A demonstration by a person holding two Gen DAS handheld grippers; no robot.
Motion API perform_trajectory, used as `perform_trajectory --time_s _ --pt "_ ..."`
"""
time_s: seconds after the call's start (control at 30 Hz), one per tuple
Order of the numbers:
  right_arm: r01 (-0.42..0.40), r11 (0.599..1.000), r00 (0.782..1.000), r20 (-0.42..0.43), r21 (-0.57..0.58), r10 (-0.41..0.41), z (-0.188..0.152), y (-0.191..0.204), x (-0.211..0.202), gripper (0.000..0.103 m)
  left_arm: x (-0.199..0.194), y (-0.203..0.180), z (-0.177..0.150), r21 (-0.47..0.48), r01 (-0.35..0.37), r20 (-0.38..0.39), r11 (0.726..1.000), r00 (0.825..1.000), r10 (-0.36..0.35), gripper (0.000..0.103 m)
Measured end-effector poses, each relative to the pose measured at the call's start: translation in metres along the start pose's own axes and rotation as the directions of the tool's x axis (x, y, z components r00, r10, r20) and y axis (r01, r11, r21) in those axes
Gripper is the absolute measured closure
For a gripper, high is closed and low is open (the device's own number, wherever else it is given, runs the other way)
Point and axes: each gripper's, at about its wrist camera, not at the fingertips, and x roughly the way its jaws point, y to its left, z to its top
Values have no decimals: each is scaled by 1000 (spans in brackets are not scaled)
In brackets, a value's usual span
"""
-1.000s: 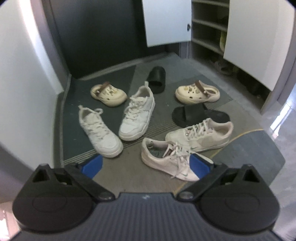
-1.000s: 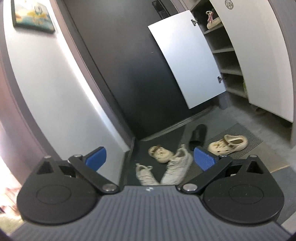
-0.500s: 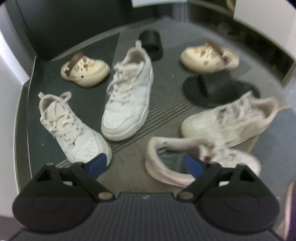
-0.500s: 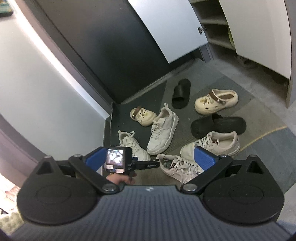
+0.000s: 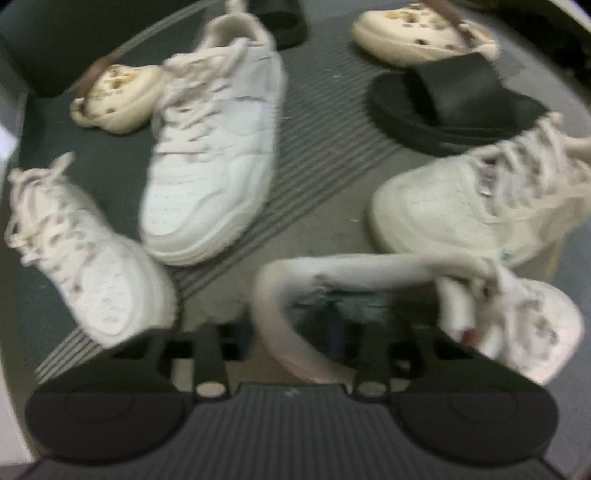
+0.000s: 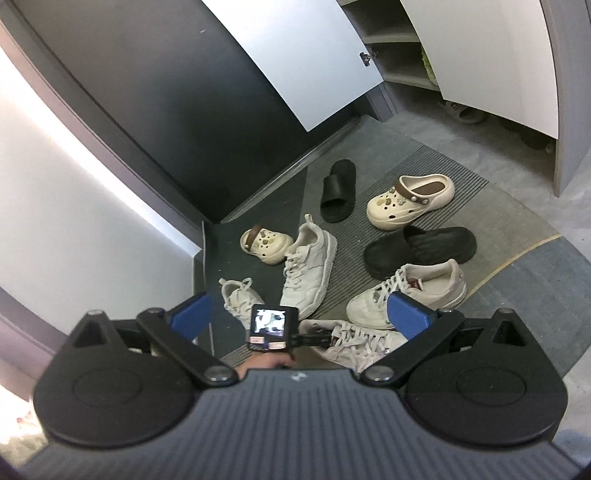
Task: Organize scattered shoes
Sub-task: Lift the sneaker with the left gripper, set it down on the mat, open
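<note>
entryway floor with a ribbed grey mat (image 6: pixel 436 173) on which the scattered shoes lie; behind it, a shoe cabinet (image 6: pixel 480 55) with doors swung open.

right gripper (image 6: pixel 299 314): held above and back from the shoes, blue pads spread wide with nothing between them.

left gripper (image 5: pixel 284 339): pointed steeply down at the nearest white sneaker (image 5: pixel 369 291), its jaws closing. one finger reaches inside the shoe's opening and the other stays outside, so the heel collar lies between them; blur hides whether the pads already press on it. in the right wrist view this gripper shows by its small lit screen, with a hand (image 6: pixel 258 363) below it, touching the same sneaker's heel end.

second low sneaker (image 5: pixel 476 203): just beyond the nearest one and to its right, toe pointing left.

chunky white sneaker (image 5: pixel 218 147): centre of the mat, toe toward the camera.

small white sneaker (image 5: pixel 81 254): left of the gripper, partly on the dark floor.

black slide (image 5: pixel 454 107): beyond the second low sneaker, just beside it.

second black slide (image 6: pixel 338 190): farthest back.

two cream clogs: one (image 5: pixel 118 96) at the chunky sneaker's left side, one (image 5: pixel 421 35) behind the nearer black slide.
</note>
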Motion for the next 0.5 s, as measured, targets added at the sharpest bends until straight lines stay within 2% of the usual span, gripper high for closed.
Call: perform_trajectory --time_s 0.1,0.2,0.37,0.5 --pt "-12 1000 1000 -1 11 12 -2 0 -3 0 -6 -1 2 9 -8 -34 1000 999 8 78" --pt "-62 998 998 -22 -5 61 -9 6 -6 0 -20 -2 -5 8 -19 -62 1000 998 19 78" --pt "-114 993 993 -48 -29 112 -19 14 -14 0 -47 -5 -36 -27 -26 -118 999 993 23 77" --pt "-107 993 994 -30 -42 106 -24 14 -27 0 -72 -6 -71 -63 -12 -148 998 989 3 75"
